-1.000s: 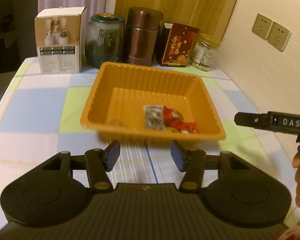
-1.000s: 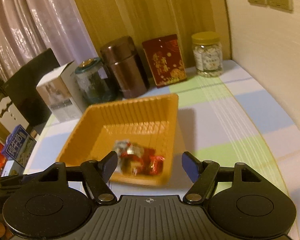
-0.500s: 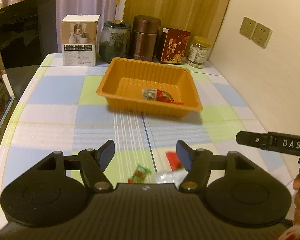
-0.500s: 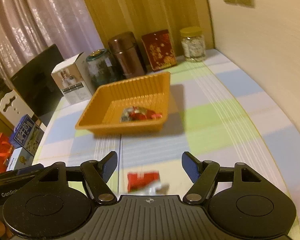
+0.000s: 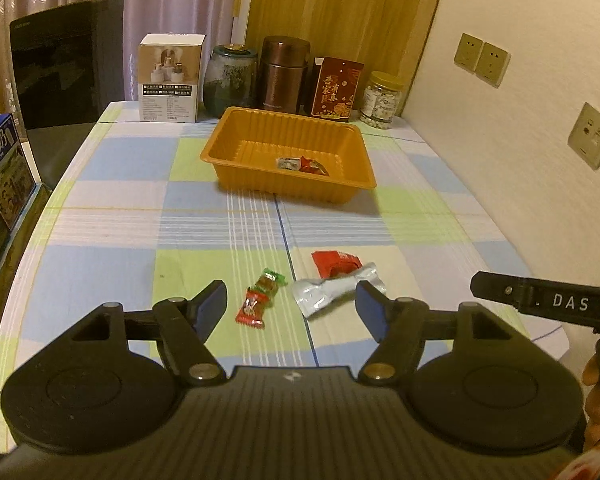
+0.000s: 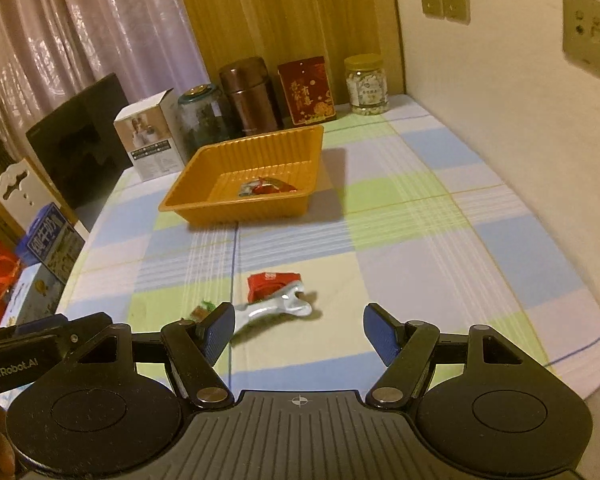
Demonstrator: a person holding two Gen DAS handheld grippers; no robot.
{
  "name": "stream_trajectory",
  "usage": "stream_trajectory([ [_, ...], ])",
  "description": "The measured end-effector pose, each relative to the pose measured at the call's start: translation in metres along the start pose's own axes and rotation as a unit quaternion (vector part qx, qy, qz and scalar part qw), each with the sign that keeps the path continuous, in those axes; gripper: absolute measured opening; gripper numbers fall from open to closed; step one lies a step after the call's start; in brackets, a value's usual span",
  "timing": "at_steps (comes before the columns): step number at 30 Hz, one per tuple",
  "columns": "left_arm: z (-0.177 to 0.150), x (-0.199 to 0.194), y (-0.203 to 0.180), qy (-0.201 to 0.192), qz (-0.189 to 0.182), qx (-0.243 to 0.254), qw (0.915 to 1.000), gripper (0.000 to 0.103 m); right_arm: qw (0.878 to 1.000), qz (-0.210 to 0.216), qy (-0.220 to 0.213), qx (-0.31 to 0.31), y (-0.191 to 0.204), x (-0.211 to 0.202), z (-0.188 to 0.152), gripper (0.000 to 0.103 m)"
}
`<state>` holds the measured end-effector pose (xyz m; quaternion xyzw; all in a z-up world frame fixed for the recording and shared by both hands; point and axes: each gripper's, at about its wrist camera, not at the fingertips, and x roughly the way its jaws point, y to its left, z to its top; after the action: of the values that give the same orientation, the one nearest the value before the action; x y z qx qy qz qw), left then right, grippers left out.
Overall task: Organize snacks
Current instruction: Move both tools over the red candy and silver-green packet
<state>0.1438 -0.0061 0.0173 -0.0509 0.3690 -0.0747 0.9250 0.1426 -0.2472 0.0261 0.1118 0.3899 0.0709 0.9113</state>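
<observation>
An orange tray (image 5: pixel 260 148) (image 6: pixel 204 196) sits mid-table with a few wrapped snacks (image 5: pixel 302 164) (image 6: pixel 266 188) inside. Nearer me, loose snacks lie on the checked cloth: a red packet (image 5: pixel 336 264) (image 6: pixel 272 282), a silver packet (image 5: pixel 334 291) (image 6: pixel 276 310) and two small red-and-green candies (image 5: pixel 260 298). My left gripper (image 5: pixel 292 308) hovers above the candies, well short of the tray. Its jaws are opening and hold nothing. My right gripper (image 6: pixel 300 330) stands open and empty just behind the silver packet. Its left finger hides part of that packet and of a candy (image 6: pixel 204 310).
Along the back stand a white box (image 5: pixel 170 78), a glass jar (image 5: pixel 230 76), a brown canister (image 5: pixel 284 74), a red box (image 5: pixel 336 88) and a small jar (image 5: pixel 382 100). The wall with sockets (image 5: pixel 482 58) runs along the right edge. A black chair (image 5: pixel 66 84) and cartons (image 5: pixel 0 168) are at the left.
Both grippers drew back from the tray toward the near table edge and rose a little. The loose snacks came into view in front of them. The left jaws widened.
</observation>
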Motion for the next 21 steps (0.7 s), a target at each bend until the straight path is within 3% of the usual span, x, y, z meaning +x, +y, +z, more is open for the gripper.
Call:
stream_trajectory([
  [21,-0.023,-0.002,0.01,0.015,0.005,-0.003,0.9999,0.069,1.0,0.006,0.014,0.012,-0.003,0.0,-0.028,0.071],
])
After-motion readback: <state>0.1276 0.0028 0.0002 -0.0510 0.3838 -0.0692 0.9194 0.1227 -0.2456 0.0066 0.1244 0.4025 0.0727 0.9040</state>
